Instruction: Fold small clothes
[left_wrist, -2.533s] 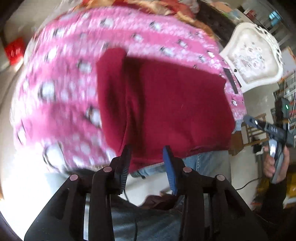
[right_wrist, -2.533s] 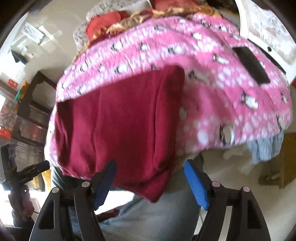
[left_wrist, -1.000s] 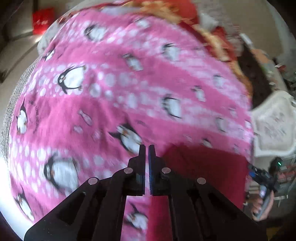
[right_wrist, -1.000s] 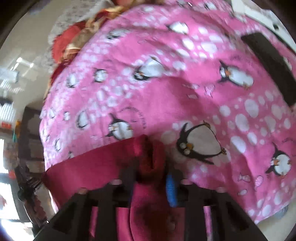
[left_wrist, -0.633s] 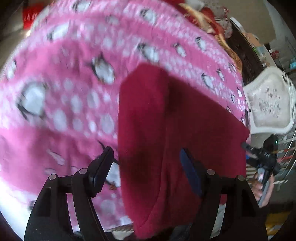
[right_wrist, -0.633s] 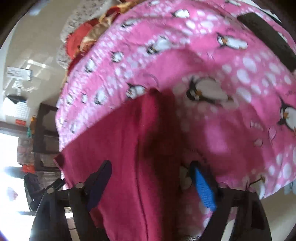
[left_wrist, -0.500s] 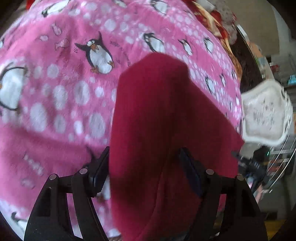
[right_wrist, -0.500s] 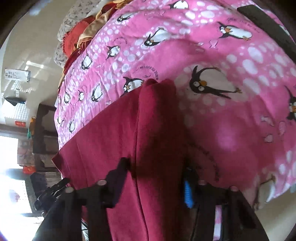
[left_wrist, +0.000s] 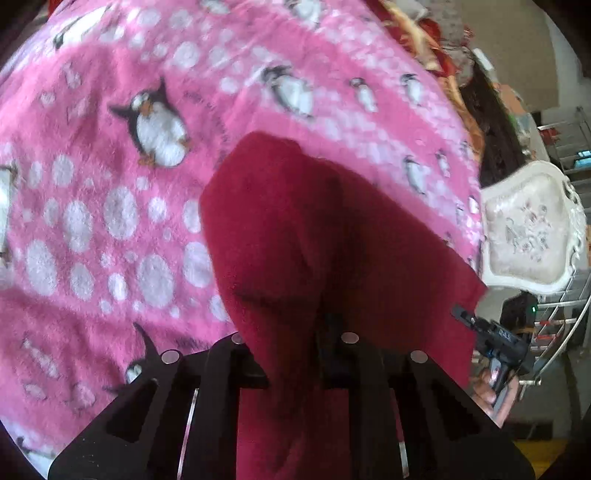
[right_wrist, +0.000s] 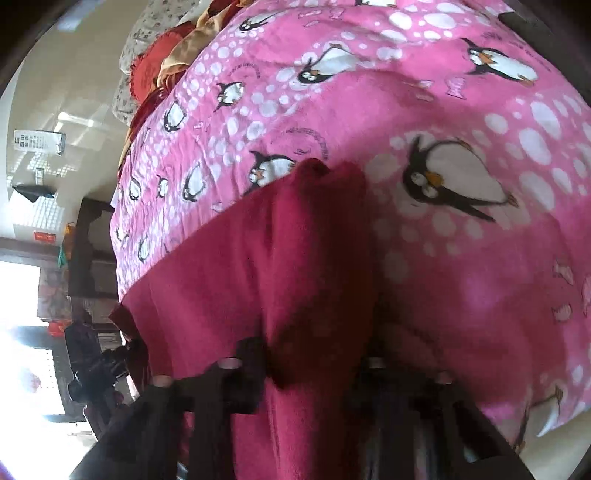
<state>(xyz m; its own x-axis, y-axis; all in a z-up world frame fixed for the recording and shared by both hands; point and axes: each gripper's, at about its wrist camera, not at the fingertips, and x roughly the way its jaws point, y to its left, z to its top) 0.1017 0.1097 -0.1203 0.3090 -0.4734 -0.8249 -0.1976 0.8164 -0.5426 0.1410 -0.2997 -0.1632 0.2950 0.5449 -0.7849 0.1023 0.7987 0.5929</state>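
Note:
A dark red garment (left_wrist: 303, 236) lies folded on a pink penguin blanket (left_wrist: 110, 206). In the left wrist view my left gripper (left_wrist: 291, 339) has its jaws closed around a thick fold of the garment's near left edge, and the cloth hides the fingertips. In the right wrist view the same red garment (right_wrist: 295, 266) drapes over my right gripper (right_wrist: 317, 354), whose jaws pinch its near right edge. The right gripper also shows at the right edge of the left wrist view (left_wrist: 491, 343).
The pink blanket (right_wrist: 461, 110) covers a bed. A white ornate chair back (left_wrist: 528, 236) stands at the right. Red and gold cushions (right_wrist: 162, 66) lie at the bed's far end. A dark shelf (right_wrist: 85, 258) stands at the left.
Both grippers were open over the garment's near edge half a second ago. Now both have closed on the red cloth and moved in closer.

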